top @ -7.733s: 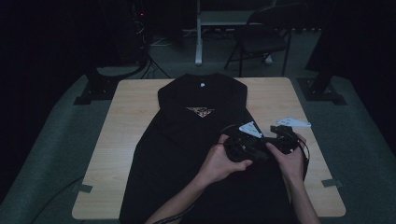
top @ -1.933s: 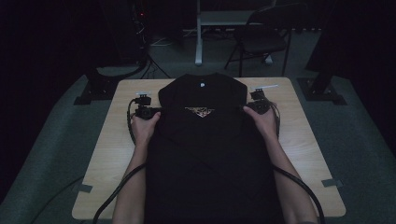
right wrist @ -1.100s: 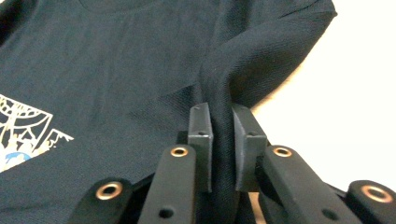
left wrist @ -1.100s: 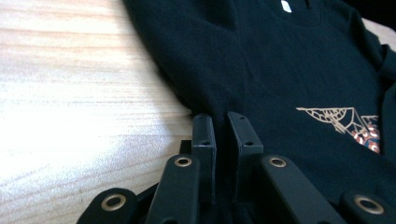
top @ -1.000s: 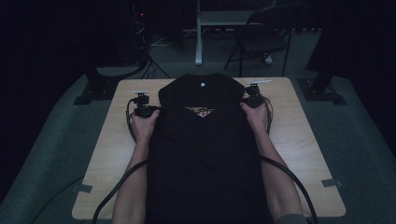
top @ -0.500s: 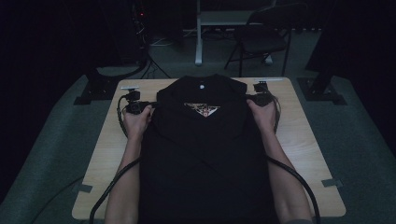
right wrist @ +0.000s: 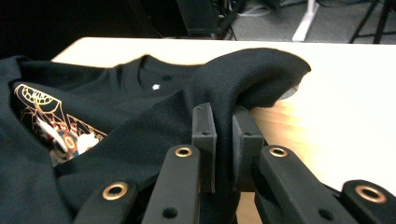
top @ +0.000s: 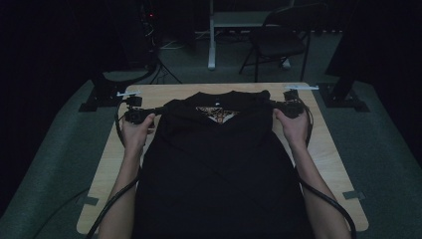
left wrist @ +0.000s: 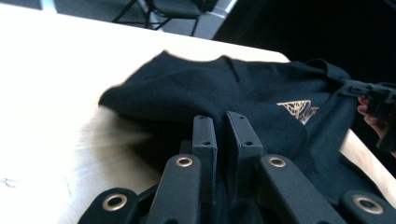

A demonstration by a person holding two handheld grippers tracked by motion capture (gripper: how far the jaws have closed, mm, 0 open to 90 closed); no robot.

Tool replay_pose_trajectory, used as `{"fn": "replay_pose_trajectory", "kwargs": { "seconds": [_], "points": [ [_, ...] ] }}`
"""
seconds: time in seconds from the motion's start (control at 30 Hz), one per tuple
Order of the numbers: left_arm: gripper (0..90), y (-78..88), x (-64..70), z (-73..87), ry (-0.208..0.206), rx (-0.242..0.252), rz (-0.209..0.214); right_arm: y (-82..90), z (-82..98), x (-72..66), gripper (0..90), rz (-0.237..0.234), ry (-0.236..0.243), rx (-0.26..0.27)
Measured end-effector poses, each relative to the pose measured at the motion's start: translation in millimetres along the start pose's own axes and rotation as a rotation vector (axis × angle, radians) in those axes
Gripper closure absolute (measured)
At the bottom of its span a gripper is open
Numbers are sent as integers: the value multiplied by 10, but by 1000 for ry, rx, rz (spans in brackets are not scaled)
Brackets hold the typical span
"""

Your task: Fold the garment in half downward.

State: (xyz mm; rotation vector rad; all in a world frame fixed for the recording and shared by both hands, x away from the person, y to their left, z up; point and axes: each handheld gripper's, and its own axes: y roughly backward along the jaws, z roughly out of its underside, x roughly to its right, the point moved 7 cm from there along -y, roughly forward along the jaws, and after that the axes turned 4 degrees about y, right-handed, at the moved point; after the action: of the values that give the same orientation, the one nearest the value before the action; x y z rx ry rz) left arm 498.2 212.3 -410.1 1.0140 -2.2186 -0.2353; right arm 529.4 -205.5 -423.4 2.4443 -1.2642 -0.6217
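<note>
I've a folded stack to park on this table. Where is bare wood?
Bare table runs in a strip right of the black shirt, and another left of it, behind the forearm. A thin band lies beyond the collar. The middle is covered, and both tongs crowd the shoulders.

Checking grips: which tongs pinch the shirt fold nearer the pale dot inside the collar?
The right tongs: the dot sits just past their bunched shirt fold; the left tongs show none.
</note>
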Motion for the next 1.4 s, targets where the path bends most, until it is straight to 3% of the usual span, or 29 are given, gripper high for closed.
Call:
{"fn": "replay_pose_trajectory", "kwargs": {
  "seconds": [0.2, 0.33, 0.4, 0.5, 0.53, 0.57, 0.6, 0.63, 0.67, 0.7, 0.77, 0.83, 1.1, 1.4],
  "points": [
    [839, 319, 274, 229, -50, 6, 54, 384, 109, -224, 826, -44, 43, 39],
    [838, 486, 389, 528, -56, -44, 68, 622, 311, -372, 825, -80, 76, 39],
    [837, 531, 407, 704, -51, -88, 55, 703, 455, -429, 824, -92, 92, 24],
    [832, 575, 418, 954, -56, -146, 55, 774, 709, -499, 821, -118, 110, -30],
    [832, 575, 418, 954, -56, -146, 55, 774, 709, -499, 821, -118, 110, -30],
    [832, 593, 400, 1077, -63, -180, 37, 789, 799, -515, 821, -129, 115, -55],
    [837, 599, 373, 1218, -72, -229, 9, 816, 1001, -539, 819, -146, 117, -106],
    [843, 599, 373, 1218, -72, -229, 9, 816, 1001, -539, 819, -146, 117, -106],
    [843, 596, 345, 1303, -80, -260, -17, 817, 1051, -541, 818, -148, 121, -117],
    [858, 589, 304, 1403, -85, -296, -46, 795, 1190, -548, 817, -148, 130, -168],
    [861, 579, 283, 1455, -81, -310, -53, 779, 1232, -550, 817, -145, 140, -185],
    [865, 563, 268, 1493, -84, -314, -60, 712, 1346, -567, 813, -135, 165, -243],
    [866, 482, 313, 1472, -169, -327, -147, 646, 1362, -653, 806, -59, 259, -266],
    [819, 319, 231, 1337, -171, -298, -182, 558, 1298, -568, 791, -26, 281, -255]
  ]
}}
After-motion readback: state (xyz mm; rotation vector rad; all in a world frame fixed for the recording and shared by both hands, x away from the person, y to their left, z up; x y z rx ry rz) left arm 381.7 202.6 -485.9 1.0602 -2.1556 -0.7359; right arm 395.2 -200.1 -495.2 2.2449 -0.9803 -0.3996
